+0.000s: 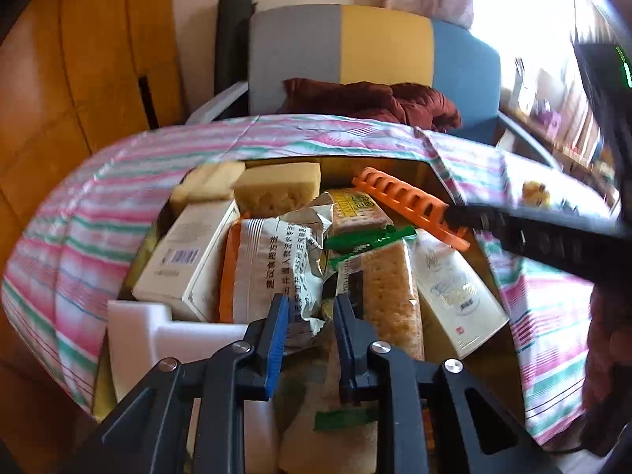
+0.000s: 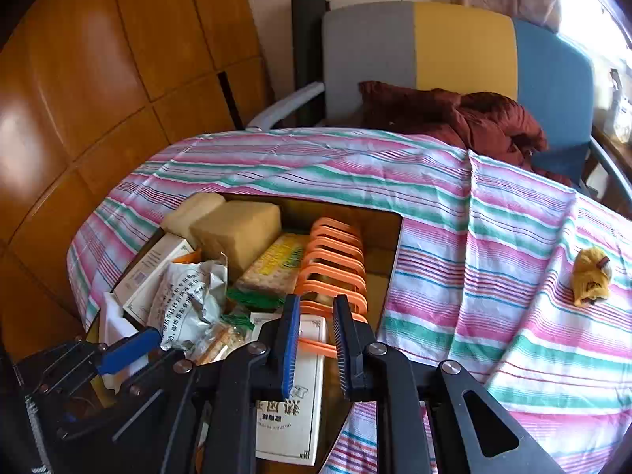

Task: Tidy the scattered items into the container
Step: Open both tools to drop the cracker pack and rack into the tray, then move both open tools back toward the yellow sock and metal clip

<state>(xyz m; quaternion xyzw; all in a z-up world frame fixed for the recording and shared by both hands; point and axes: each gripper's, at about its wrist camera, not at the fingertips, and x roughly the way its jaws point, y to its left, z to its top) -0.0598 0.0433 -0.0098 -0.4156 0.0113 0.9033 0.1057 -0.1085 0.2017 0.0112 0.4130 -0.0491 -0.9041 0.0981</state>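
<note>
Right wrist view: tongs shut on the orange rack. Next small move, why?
Probably open the right tongs and let go: the orange slotted plastic rack already lies inside the brown open box, resting on the clear cracker pack, so only release seems left.

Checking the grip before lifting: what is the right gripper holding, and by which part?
The right gripper is clamped on the orange rack, by the bar at its near end.

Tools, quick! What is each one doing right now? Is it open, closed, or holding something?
Left tool: closed on the crinkled packet.
Right tool: closed on the orange rack.
</note>
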